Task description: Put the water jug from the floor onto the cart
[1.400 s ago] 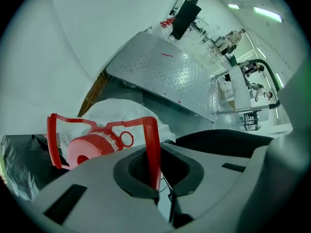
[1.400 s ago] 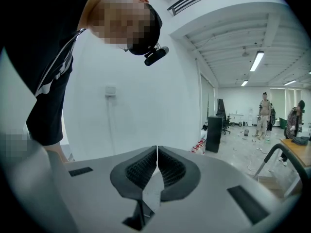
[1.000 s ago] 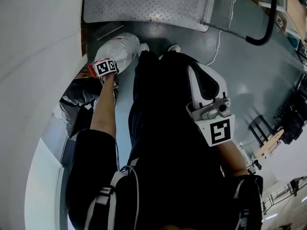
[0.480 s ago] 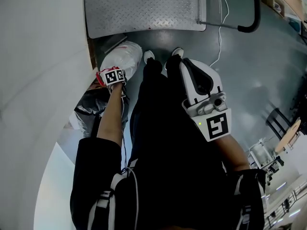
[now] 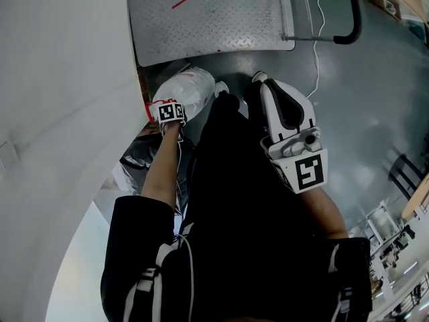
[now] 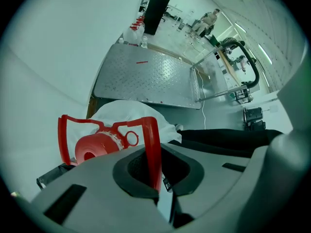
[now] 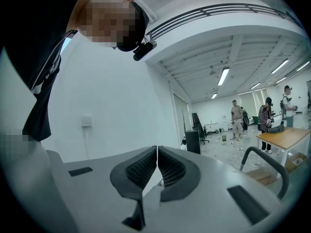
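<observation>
The water jug [image 5: 191,86], clear with a red cap [image 6: 95,147] and a red carry handle [image 6: 151,147], hangs just off the grey floor below the cart. My left gripper [image 5: 169,113] points steeply down and is shut on that red handle, which stands upright between the pads [image 6: 158,178]. The jug's body [image 6: 131,113] shows pale beyond the cap. The cart's diamond-plate deck [image 5: 208,19] lies just past the jug, its black push handle [image 5: 350,19] at the right. My right gripper [image 5: 267,86] is held level by my right leg, shut with nothing in it [image 7: 157,166].
A curved white wall [image 5: 67,113] runs close along the left. A black plastic bag [image 5: 144,156] lies against it behind the jug. A white cable [image 5: 315,52] trails over the floor by the cart's handle. Several people stand far off [image 7: 238,115] in the hall.
Both grippers have risen. The jug has come up with the left gripper, and the cart deck now shows lower and fuller in the head view.
</observation>
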The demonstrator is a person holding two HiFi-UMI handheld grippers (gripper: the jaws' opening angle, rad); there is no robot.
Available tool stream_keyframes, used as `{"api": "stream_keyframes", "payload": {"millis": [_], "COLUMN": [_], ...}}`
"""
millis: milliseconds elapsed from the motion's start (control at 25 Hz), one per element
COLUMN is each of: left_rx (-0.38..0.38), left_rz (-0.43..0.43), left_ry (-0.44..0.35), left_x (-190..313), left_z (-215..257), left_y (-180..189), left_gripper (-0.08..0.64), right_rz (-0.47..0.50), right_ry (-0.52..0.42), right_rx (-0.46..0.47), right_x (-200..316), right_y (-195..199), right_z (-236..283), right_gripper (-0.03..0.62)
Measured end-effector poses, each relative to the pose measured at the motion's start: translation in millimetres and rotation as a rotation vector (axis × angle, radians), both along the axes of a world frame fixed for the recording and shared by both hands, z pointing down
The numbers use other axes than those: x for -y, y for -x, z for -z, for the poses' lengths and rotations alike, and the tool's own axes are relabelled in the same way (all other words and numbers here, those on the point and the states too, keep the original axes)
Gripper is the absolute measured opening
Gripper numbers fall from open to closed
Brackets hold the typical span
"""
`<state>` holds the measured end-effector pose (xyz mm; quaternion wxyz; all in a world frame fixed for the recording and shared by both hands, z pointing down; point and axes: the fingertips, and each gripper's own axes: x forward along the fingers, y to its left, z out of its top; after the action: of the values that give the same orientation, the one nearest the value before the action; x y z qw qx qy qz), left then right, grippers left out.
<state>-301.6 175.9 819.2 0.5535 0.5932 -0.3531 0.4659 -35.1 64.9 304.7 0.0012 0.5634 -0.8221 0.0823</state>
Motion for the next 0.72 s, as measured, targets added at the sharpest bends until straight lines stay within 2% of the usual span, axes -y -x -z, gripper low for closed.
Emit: {"api": "stream_keyframes", "payload": {"millis": [240,360,720], "left_rx": [-0.049,-0.047,-0.036], "left_rz": [-0.056,-0.082,-0.073], "left_ry": [-0.037,-0.048,-0.062], "left_x": [5,10,34], "left_z": [14,17,35], "left_y": [-20,-32,-51], "left_gripper": [0.025,0.023,0.025], "right_rz": [-0.028,-0.029,-0.019], "right_ry": [-0.018,-0.031,-0.047], "right_rx": [0.015,0.023,0.058], "right_x": [1,6,33], "right_y": [-13,-19,-44], "right_z": [6,7,11], "right_gripper": [0.020,0.020,0.020]}}
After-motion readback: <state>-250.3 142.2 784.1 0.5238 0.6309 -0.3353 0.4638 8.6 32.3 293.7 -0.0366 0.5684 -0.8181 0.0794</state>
